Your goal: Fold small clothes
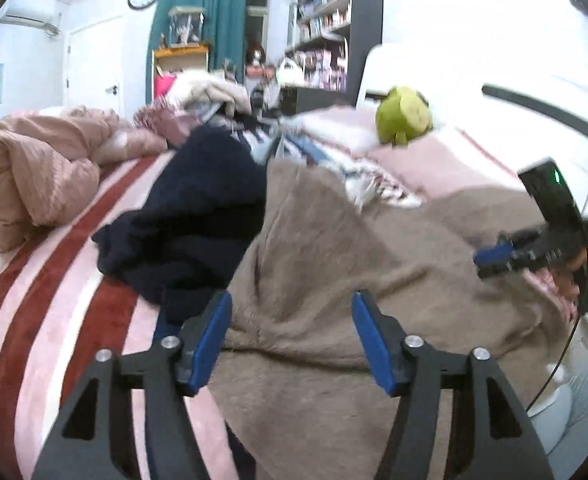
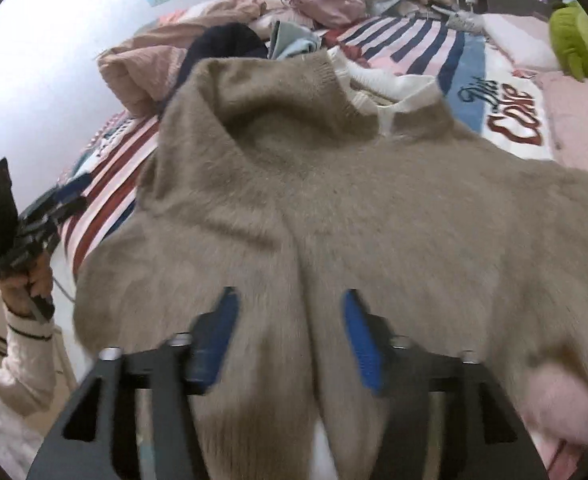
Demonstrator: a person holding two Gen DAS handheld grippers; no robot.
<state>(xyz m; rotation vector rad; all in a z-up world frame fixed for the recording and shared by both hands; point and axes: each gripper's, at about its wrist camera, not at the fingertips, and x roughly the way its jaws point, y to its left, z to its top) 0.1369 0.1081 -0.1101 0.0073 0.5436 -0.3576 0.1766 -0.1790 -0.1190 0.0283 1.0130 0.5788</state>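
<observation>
A fuzzy taupe sweater (image 1: 333, 256) lies spread on the striped bed; in the right wrist view (image 2: 333, 200) its collar points away from me. My left gripper (image 1: 292, 308) is open, just above the sweater's near edge. My right gripper (image 2: 290, 308) is open, hovering over the sweater's body. The right gripper also shows in the left wrist view (image 1: 489, 258) at the sweater's right side, and the left gripper shows in the right wrist view (image 2: 66, 196) off the sweater's left edge. Neither holds anything.
A dark navy garment (image 1: 190, 220) lies left of the sweater. A pink quilted duvet (image 1: 34, 176) is bunched at the far left. More clothes (image 1: 214, 96) are piled at the back. A green plush toy (image 1: 403, 114) sits near the white headboard (image 1: 493, 92). The striped blanket (image 2: 413, 48) covers the bed.
</observation>
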